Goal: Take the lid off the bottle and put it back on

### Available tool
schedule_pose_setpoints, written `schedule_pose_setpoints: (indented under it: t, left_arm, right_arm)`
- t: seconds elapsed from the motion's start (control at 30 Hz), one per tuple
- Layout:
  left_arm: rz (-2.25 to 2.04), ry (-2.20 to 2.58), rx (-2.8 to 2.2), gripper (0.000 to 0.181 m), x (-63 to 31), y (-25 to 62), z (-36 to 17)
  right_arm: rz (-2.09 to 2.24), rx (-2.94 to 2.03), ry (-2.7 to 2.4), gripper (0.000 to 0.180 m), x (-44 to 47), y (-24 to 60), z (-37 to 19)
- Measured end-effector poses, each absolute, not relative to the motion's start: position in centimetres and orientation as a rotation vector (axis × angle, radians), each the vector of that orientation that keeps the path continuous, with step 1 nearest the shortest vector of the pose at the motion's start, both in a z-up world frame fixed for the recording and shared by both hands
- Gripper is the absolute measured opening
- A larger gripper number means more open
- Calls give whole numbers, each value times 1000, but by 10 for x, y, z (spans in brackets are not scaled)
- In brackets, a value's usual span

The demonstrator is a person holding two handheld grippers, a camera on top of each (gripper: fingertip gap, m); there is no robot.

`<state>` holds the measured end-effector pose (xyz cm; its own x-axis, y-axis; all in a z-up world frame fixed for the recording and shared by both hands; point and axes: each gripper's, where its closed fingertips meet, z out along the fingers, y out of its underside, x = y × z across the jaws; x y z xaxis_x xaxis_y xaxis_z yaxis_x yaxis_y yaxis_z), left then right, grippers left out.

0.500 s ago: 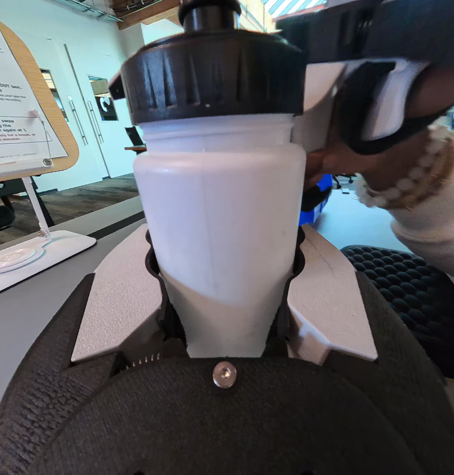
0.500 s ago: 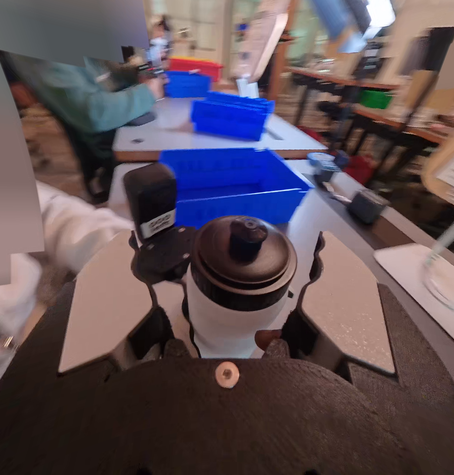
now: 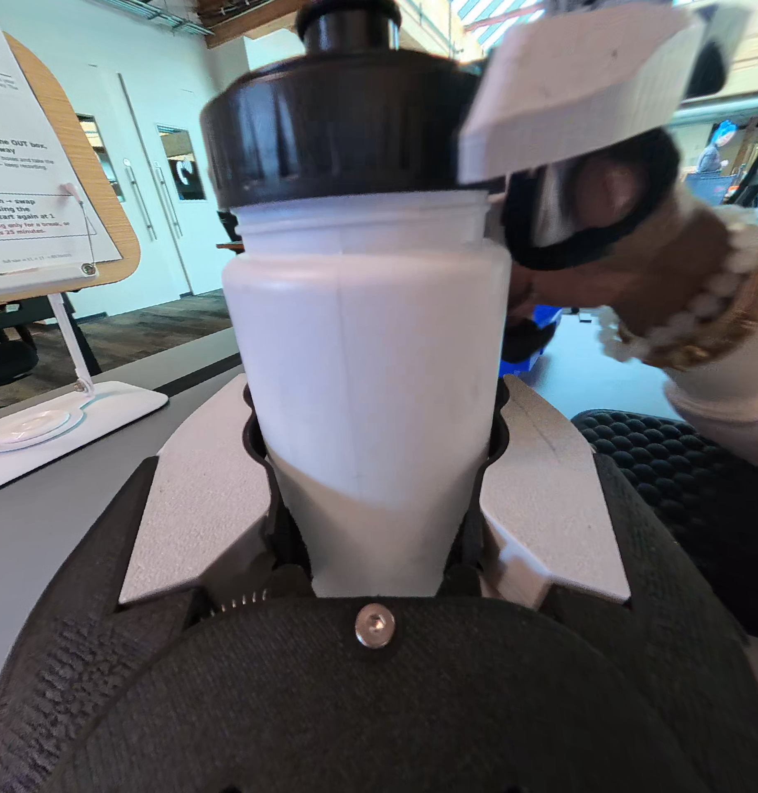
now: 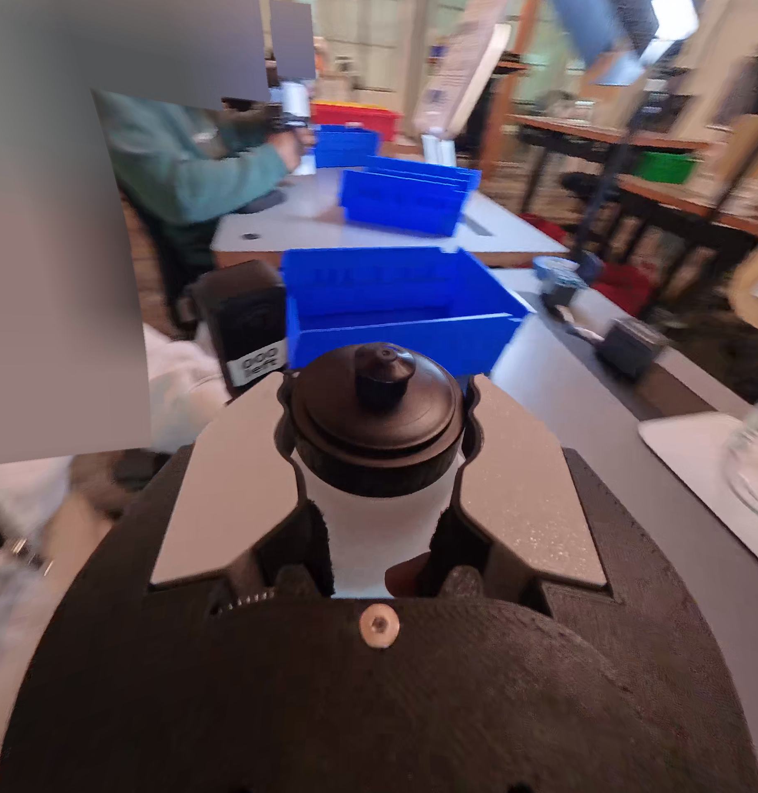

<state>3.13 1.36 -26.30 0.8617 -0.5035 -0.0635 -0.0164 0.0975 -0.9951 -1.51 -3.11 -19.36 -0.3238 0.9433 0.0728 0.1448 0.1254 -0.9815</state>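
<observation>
In the left wrist view, the left gripper (image 3: 375, 467) is clamping the lower body of the white bottle (image 3: 364, 343), holding it upright above the grey worktop (image 3: 46, 523) near its left edge, where a sign stand (image 3: 74, 403) is standing. The black lid (image 3: 338, 128) is still sitting on the neck, with a strip of thread showing beneath it. The right gripper (image 3: 574, 98) is pressing against the lid's right side. The risk here is that the bottle is turning inside the left gripper's fingers (image 3: 205, 493) instead of the lid turning on the thread; the smooth tapered plastic would be the cause. The bottle's base is hidden behind the gripper body, and the lid and right gripper are blurring.

In the right wrist view, the right gripper (image 4: 377, 429) is closing around the lid (image 4: 375, 422), both fingers (image 4: 235, 485) seeming to touch its rim, though the exact contact is hard to make out. A slanted grip could be cocking the lid and jamming the thread. A blue bin (image 4: 394, 309) is sitting farther along the worktop (image 4: 583, 412). The bottle (image 4: 377, 528) is mostly hidden below the lid, and the background is smearing.
</observation>
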Motion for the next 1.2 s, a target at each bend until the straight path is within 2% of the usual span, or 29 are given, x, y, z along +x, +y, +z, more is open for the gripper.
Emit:
schedule_pose_setpoints:
  t: [0.17,0.23,0.27,0.33,0.47,0.6,0.7,0.93,1.03,1.2]
  left_arm:
    - [-373,454,-1434,103,33,13,-263]
    - [-391,458,-1432,103,33,13,-263]
    - [-406,468,-1427,103,34,12,-263]
    - [-424,479,-1421,102,35,11,-262]
    - [-442,500,-1412,102,37,10,-262]
    - [-448,499,-1413,102,37,10,-262]
    - [-437,491,-1421,103,36,10,-263]
    - [-394,472,-1440,103,36,11,-264]
    - [-390,465,-1453,103,35,12,-264]
    - [-384,465,-1457,103,34,13,-264]
  right_arm:
    - [1024,-1268,-1408,80,-13,-26,-195]
    - [1119,-1142,-1538,108,-13,-38,-189]
    - [1209,-1046,-1620,113,-10,-47,-184]
    - [1353,-834,-1826,114,4,-62,-181]
    - [1342,-688,-2004,107,2,-52,-190]
    - [1421,-751,-2024,79,-9,-45,-198]
    - [1389,-863,-1910,78,-11,-42,-196]
    - [955,-1337,-1386,78,-15,-23,-197]
    - [974,-1358,-1359,106,-12,-34,-200]
    - [1088,-1412,-1298,104,4,-40,-203]
